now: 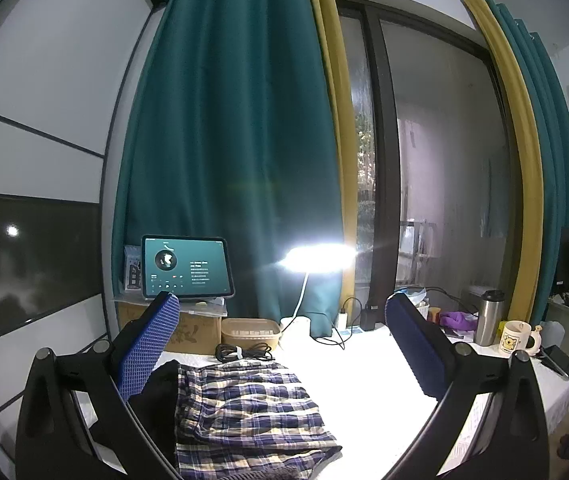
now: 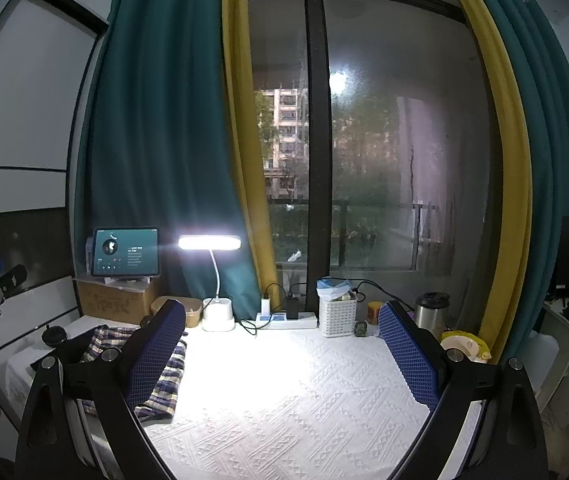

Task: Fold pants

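Note:
Plaid pants [image 1: 252, 412] in navy, white and yellow checks lie folded in a pile on the white textured tablecloth [image 1: 364, 384], partly over a dark garment [image 1: 156, 400]. My left gripper [image 1: 280, 312] hangs open above them, holding nothing, and its blue left pad [image 1: 148, 344] stands just over the dark garment. In the right wrist view the same pants [image 2: 168, 376] lie at the left, partly behind the blue left pad [image 2: 156, 348]. My right gripper [image 2: 282, 318] is open over bare tablecloth [image 2: 284, 392], to the right of the pants.
Along the back stand a tablet [image 1: 186, 266] on a cardboard box [image 1: 200, 328], a lit desk lamp [image 2: 209, 242], a power strip [image 2: 284, 320], a white basket [image 2: 337, 316], a steel flask [image 1: 489, 316] and a mug [image 1: 518, 338]. A coiled cable [image 1: 240, 352] lies behind the pants.

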The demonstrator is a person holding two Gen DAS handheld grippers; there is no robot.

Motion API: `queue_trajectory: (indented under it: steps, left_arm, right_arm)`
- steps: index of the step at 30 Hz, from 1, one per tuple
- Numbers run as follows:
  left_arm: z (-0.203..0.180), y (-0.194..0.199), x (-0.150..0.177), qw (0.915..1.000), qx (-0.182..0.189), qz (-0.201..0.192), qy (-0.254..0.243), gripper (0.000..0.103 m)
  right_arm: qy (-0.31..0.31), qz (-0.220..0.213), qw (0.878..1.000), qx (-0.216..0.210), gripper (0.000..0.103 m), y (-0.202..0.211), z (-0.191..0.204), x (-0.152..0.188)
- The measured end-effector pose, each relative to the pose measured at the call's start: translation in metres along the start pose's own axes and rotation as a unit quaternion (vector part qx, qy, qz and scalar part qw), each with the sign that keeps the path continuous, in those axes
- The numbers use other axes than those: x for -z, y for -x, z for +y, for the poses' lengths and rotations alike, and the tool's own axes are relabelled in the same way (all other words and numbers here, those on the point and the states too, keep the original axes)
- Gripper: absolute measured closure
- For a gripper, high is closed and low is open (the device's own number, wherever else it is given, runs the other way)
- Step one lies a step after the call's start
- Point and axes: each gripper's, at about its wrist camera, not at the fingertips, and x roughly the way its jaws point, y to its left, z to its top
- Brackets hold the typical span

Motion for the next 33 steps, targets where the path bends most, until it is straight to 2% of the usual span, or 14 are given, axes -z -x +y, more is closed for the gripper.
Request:
queue_trajectory:
  steps: [33]
  left_arm:
    - [-0.0021,0.0023,-0.001,1.0,0.001,0.006,-0.003,0.001]
  right_arm:
    - [-0.002,0.009,1.0,0.007,0.005,-0.0034,-0.0037,0.001]
